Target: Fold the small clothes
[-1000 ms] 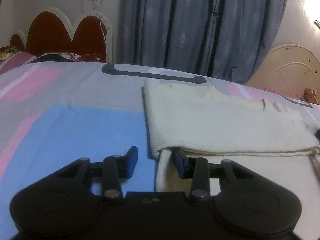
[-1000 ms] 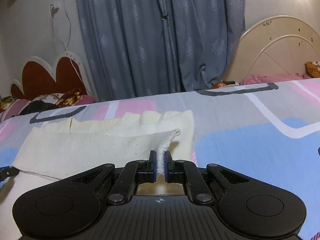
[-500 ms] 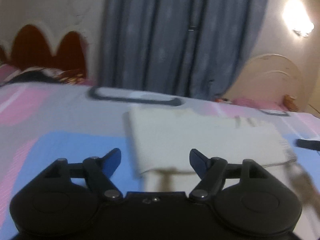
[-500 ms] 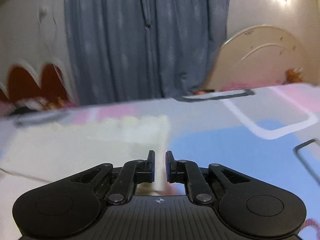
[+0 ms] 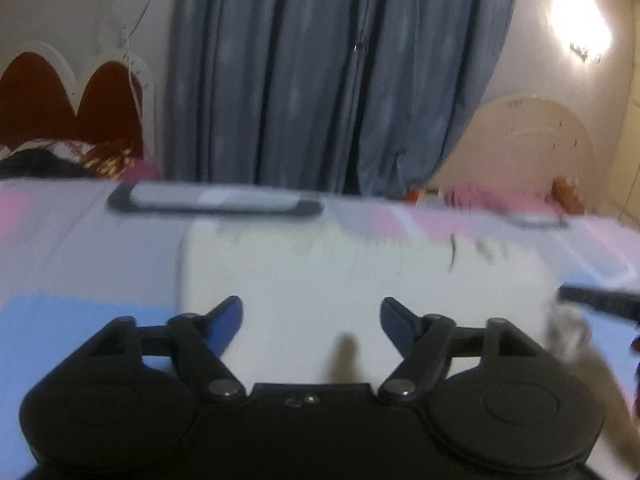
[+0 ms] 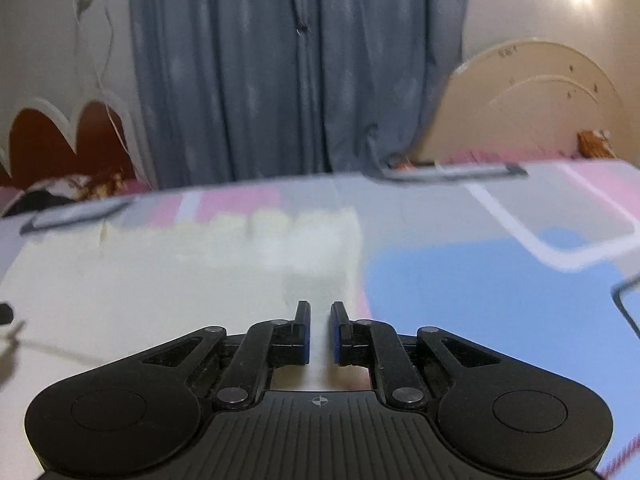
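Looking along your left gripper, you see its two blue-tipped fingers spread wide with nothing between them. Ahead of them, filling the middle of the frame, the cream cloth lies flat on the bedsheet, a pastel sheet of pink, blue and grey blocks. The cloth's left edge runs just above the left fingertip, and its right end, at the right of the frame, looks ragged or fringed, though the blur there is too heavy for you to be sure. A dark smear at the right edge, beside that end, is probably your right gripper. Behind the bed, grey-blue curtains fill the upper centre, a red scalloped headboard sits at upper left, and a cream arched headboard stands at the right under a bright wall lamp.

From your right gripper, you see the fingers parted by a narrow gap, holding nothing; cream fabric shows through the gap. The cloth spreads across the left and centre of this frame, its far edge notched, its right edge ending just above the fingertips. The blue and pink bedsheet takes the right half. The same curtains, red headboard at left and cream headboard at right line the back.
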The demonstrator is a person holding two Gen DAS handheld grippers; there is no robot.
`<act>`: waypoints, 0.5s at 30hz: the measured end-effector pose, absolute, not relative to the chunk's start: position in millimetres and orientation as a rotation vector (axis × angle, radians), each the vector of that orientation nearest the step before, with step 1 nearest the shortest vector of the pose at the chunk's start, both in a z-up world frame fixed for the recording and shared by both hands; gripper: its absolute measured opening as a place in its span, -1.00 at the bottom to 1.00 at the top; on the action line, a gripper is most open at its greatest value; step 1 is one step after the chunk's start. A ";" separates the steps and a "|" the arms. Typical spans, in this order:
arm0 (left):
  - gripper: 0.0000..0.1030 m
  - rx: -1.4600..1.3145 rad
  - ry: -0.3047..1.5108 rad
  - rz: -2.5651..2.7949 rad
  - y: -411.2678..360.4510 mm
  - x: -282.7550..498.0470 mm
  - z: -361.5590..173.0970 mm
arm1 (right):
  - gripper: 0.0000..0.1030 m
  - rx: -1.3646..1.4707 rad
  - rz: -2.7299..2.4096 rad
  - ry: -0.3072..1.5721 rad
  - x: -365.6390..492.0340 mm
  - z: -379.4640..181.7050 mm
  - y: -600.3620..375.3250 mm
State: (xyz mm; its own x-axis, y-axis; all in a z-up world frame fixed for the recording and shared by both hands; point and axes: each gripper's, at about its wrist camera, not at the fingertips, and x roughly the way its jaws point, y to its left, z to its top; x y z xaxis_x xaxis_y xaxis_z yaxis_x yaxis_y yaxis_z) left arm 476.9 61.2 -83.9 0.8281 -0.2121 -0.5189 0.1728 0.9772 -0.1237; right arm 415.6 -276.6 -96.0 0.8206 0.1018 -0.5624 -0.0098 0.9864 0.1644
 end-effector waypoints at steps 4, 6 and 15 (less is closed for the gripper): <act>0.58 -0.006 0.578 -0.203 42.2 514.1 -91.8 | -0.80 0.134 0.194 0.614 444.8 -95.5 -231.3; 0.58 0.002 0.610 -0.204 39.9 530.3 -99.8 | -0.80 0.110 0.242 0.635 459.5 -102.4 -207.1; 0.60 -0.102 0.592 -0.113 78.8 513.8 -99.9 | -0.80 0.114 0.092 0.641 454.9 -116.6 -251.1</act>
